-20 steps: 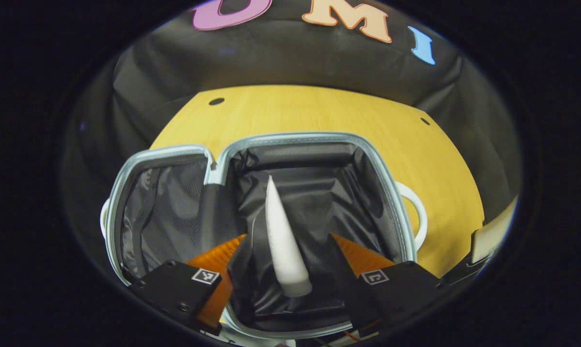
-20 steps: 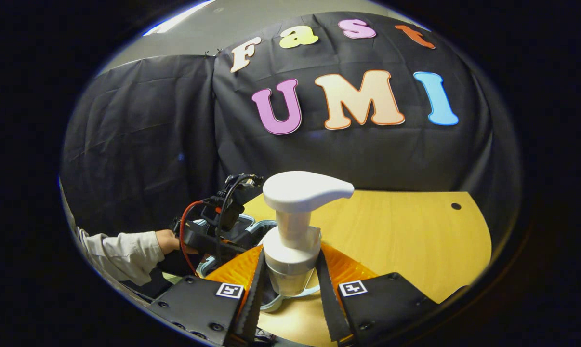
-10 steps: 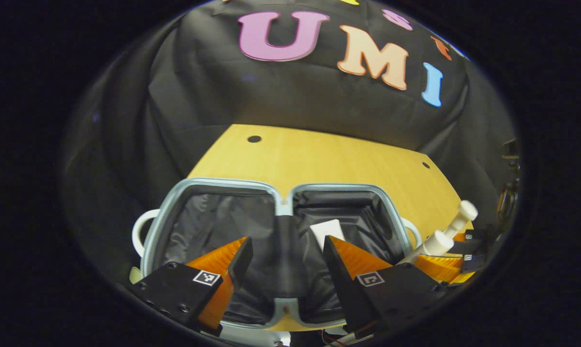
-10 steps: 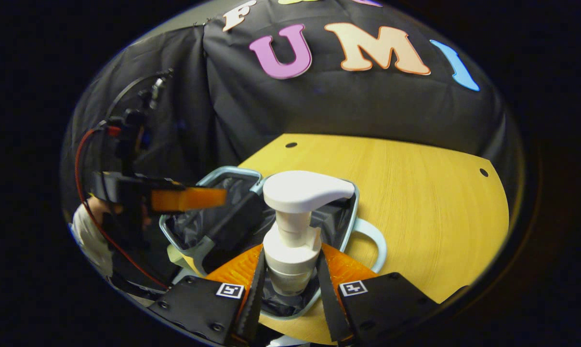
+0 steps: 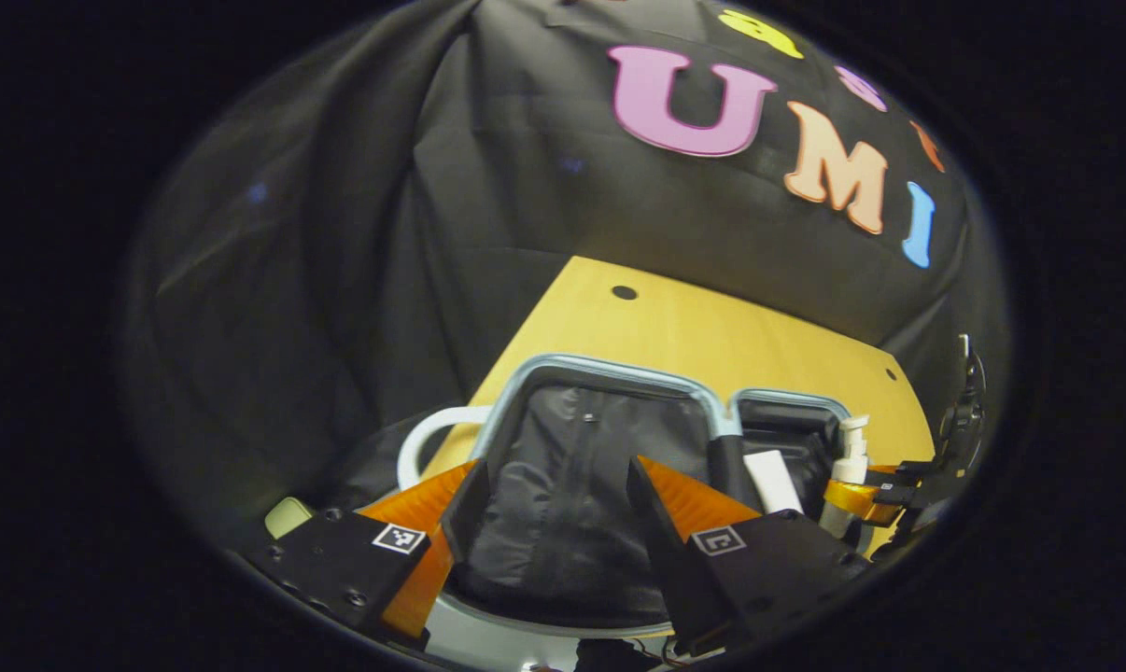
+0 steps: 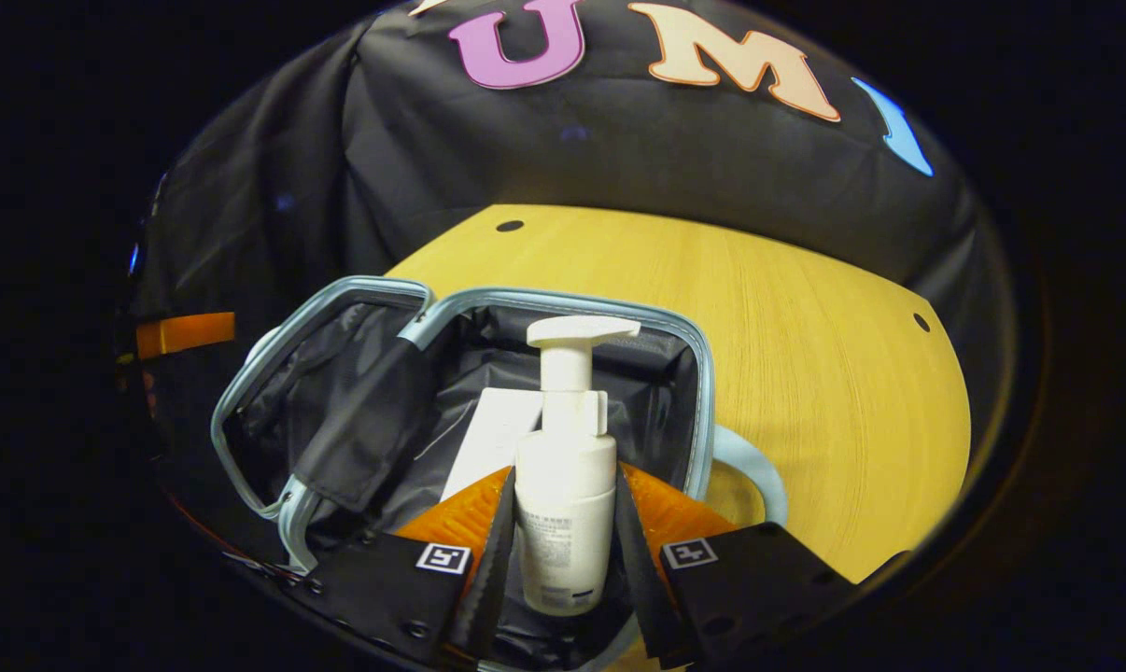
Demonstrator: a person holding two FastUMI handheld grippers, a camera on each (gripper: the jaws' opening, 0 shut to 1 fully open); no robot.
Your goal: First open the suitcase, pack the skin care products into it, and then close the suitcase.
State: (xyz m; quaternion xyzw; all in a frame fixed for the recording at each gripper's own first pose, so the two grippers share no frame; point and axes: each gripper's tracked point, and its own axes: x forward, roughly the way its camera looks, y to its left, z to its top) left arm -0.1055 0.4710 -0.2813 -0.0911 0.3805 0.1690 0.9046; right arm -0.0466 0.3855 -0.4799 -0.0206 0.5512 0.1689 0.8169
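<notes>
Suitcase point(image 6: 703, 392) is lying open on the wooden table point(image 6: 834, 373), both dark-lined halves facing up, and we are working over its right half. In the right gripper view, our right gripper point(image 6: 563, 551) is grasping the white pump bottle point(image 6: 565, 495) around its body, both fingers pressing its sides, the bottle standing upright with the pump head at twelve o'clock and its base low inside the compartment. A flat white tube point(image 6: 490, 439) is lying on the lining just beside the bottle, at about ten o'clock from it. In the left gripper view, our left gripper point(image 5: 554, 513) is hovering with its fingers spread and nothing between them, looking across the other half, with the bottle and the right gripper point(image 5: 852, 497) showing at three o'clock. We are judging this as the placing step, with the closing not yet begun. We cannot tell whether the bottle's base is touching the lining. If we are letting go while it is standing tall, it may be tipping onto the tube or, worse, standing proud of the rim and blocking the lid. The loose divider flap point(image 6: 367, 420) near nine o'clock could also be snagging in the closing edge.
</notes>
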